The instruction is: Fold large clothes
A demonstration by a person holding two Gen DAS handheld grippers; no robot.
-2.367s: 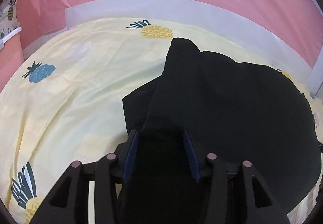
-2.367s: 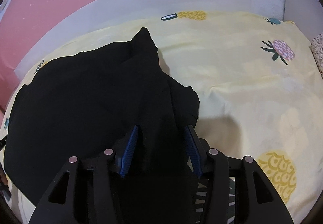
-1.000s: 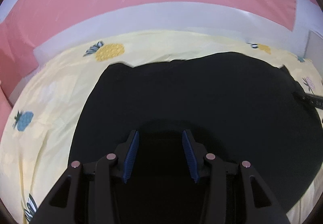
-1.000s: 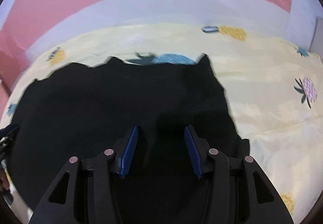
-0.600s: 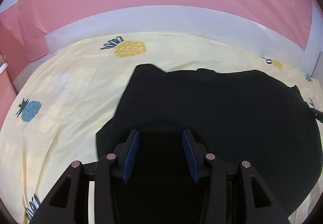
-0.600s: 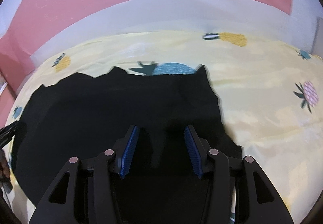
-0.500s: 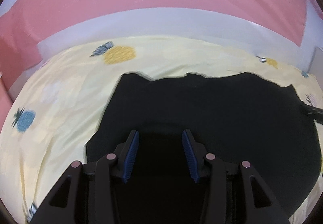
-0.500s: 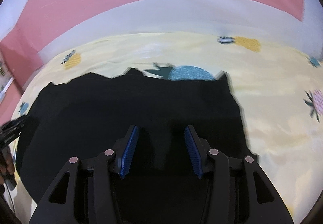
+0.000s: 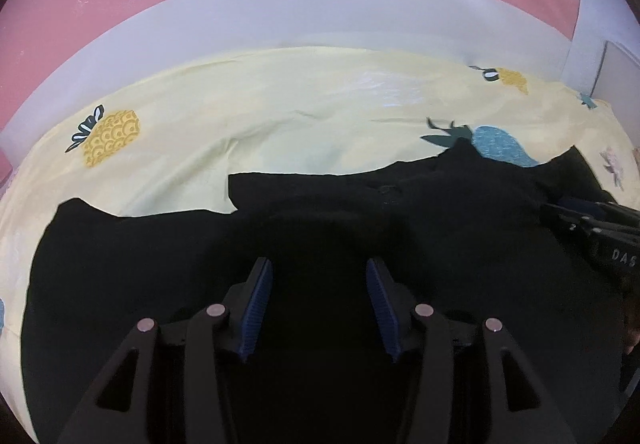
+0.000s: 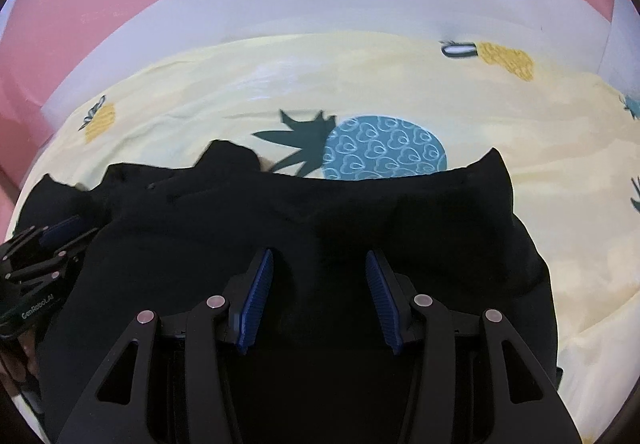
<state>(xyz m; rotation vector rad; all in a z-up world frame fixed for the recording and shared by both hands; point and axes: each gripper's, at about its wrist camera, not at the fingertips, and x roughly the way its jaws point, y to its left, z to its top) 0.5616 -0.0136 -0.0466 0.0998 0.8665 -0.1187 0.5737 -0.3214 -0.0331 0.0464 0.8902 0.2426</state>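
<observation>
A large black cloth garment [image 9: 320, 236] lies spread over the near part of a pale yellow pineapple-print bedsheet [image 9: 280, 108]. The left gripper [image 9: 318, 304], jaws just widened, has black cloth between its blue pads [image 9: 256, 304]; whether they pinch it cannot be told. The right gripper [image 10: 318, 296] likewise: cloth between its jaws, grip uncertain.
</observation>
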